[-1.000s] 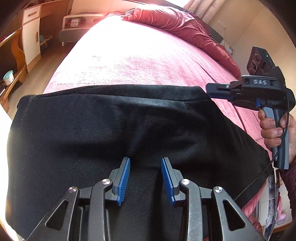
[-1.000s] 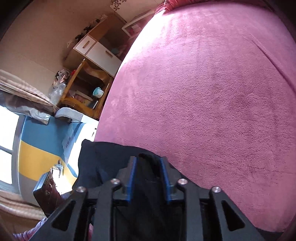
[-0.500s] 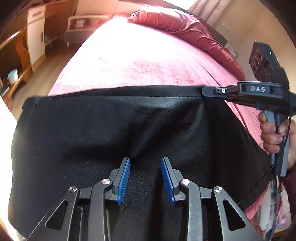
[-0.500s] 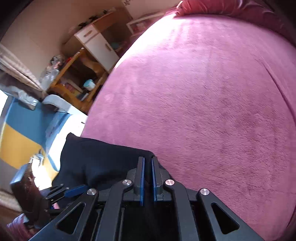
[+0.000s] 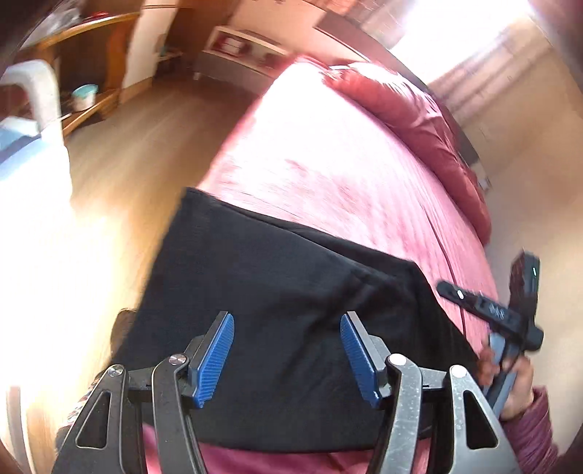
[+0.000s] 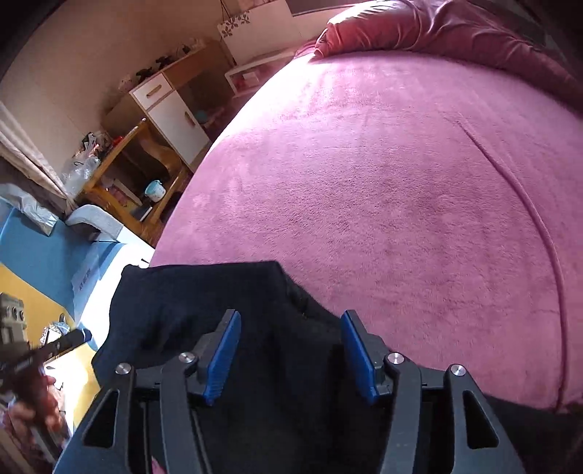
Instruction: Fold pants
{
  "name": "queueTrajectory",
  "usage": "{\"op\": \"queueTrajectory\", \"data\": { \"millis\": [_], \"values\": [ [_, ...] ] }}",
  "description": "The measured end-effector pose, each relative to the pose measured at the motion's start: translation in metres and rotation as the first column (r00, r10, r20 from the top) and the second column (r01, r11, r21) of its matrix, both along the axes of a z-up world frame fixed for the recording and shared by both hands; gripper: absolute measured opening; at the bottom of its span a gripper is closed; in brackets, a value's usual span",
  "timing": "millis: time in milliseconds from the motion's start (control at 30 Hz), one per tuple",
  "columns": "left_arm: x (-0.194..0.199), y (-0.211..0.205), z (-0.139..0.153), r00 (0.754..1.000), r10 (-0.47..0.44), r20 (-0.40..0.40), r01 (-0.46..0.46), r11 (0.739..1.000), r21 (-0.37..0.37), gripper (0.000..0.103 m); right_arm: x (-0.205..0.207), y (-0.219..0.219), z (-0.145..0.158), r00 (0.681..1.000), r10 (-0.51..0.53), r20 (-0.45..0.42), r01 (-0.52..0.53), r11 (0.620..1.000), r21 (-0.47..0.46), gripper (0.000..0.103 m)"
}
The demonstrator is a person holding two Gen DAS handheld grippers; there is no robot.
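Note:
Black pants lie folded on the pink bed, near its front edge, with a crease running across the top layer. My left gripper hovers over them, its jaws opening wide and the blue pads clear of the cloth. In the right wrist view my right gripper stands above the pants' far corner, its jaws also opening with nothing pressed between them. The right gripper shows blurred at the right of the left wrist view, held by a hand.
A red duvet is bunched at the head of the bed. Left of the bed are wooden floor, a wooden shelf unit and a white cabinet. A blue and yellow surface lies at lower left.
The right jaws, shut on the pants' edge half a second ago, have sprung apart. The left jaws have widened too, and the left view has rolled and swung away. The pants have gone slack.

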State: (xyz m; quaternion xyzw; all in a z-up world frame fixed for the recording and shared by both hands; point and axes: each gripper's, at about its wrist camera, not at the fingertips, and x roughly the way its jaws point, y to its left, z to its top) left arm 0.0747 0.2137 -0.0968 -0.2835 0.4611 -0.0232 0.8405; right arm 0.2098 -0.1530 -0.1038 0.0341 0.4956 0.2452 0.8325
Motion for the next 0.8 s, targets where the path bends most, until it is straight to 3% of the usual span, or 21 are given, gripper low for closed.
{"op": "queueTrajectory", "data": {
  "millis": [133,200,333,467,567,667,800],
  "values": [
    [-0.034,0.074,-0.014,0.978,0.19,-0.089,-0.196,0.979,-0.063,0.06,-0.047,-0.005,-0.001,1.0,0.026,0.002,-0.026,1.0,-0.002,0.061],
    [-0.049,0.095,-0.03,0.959,0.239,-0.151,-0.258,0.959,-0.114,0.051,-0.069,-0.005,-0.01,1.0,0.029,-0.006,-0.029,0.999,-0.016,0.061],
    [-0.068,0.1,-0.056,0.949,0.236,-0.211,-0.277,0.941,-0.192,0.048,-0.105,-0.007,-0.029,0.999,0.014,-0.046,-0.015,0.999,-0.028,0.061],
    [-0.058,0.086,-0.071,0.95,0.208,-0.231,-0.26,0.939,-0.225,0.033,-0.124,-0.01,-0.041,0.997,-0.023,-0.073,0.021,0.999,-0.033,0.061],
    [-0.053,0.077,-0.074,0.953,0.206,-0.223,-0.252,0.947,-0.2,0.02,-0.132,-0.012,-0.044,0.997,-0.044,-0.068,0.041,0.998,-0.044,0.061],
    [-0.055,0.074,-0.062,0.965,0.213,-0.153,-0.237,0.958,-0.159,0.008,-0.138,-0.016,-0.044,0.997,-0.055,-0.059,0.052,0.997,-0.051,0.061],
    [-0.053,0.074,-0.05,0.97,0.208,-0.129,-0.214,0.976,-0.032,0.008,-0.142,-0.021,-0.052,0.996,-0.067,-0.054,0.063,0.996,-0.069,0.061]
  ]
}}
